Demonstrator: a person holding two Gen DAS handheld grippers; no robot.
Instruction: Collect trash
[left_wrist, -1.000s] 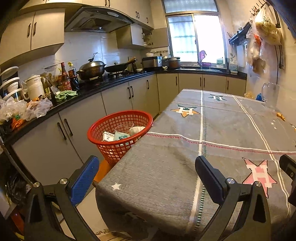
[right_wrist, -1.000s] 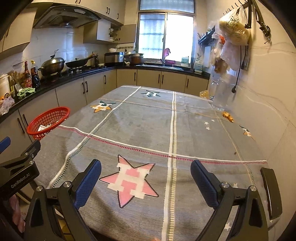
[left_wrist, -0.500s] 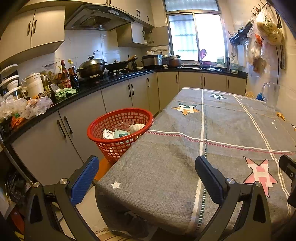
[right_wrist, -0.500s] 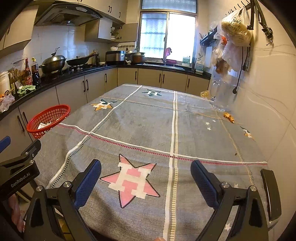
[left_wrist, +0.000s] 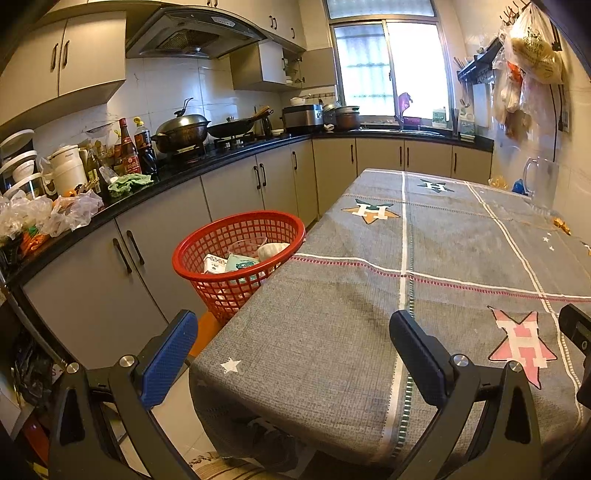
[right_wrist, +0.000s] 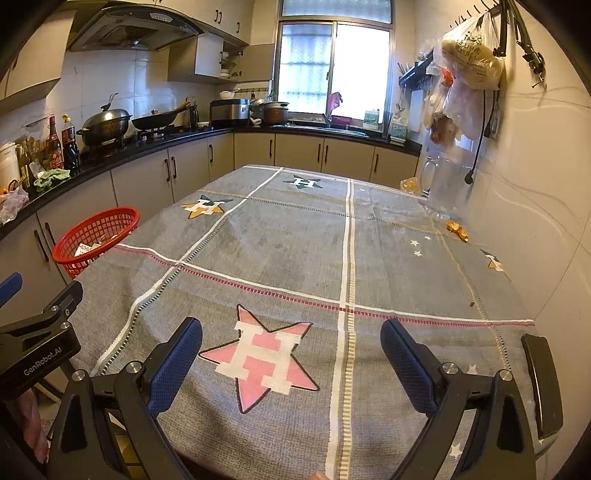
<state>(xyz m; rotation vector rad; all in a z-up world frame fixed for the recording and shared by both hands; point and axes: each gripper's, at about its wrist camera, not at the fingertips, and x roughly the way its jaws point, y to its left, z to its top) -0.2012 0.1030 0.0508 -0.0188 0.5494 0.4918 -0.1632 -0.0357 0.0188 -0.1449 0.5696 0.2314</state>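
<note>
A red mesh basket (left_wrist: 236, 254) (right_wrist: 96, 236) stands off the table's left edge, holding several pieces of trash such as a small carton (left_wrist: 215, 264) and a crumpled white wad (left_wrist: 271, 251). My left gripper (left_wrist: 295, 332) is open and empty over the table's near left corner. Over the near edge, by the pink star, my right gripper (right_wrist: 291, 343) is open and empty too. Small orange scraps (right_wrist: 457, 230) (left_wrist: 561, 224) lie on the grey star-patterned tablecloth (right_wrist: 295, 240) near the right wall.
A clear glass jug (right_wrist: 445, 188) stands at the table's far right with an orange wrapper (right_wrist: 410, 183) beside it. The black counter (left_wrist: 207, 162) along the left carries bottles, a wok and bags. Plastic bags (right_wrist: 469, 70) hang on the right wall.
Both cameras have drifted slightly; the view sits a little lower on the scene. Both grippers stay open and nothing on the table has moved.
</note>
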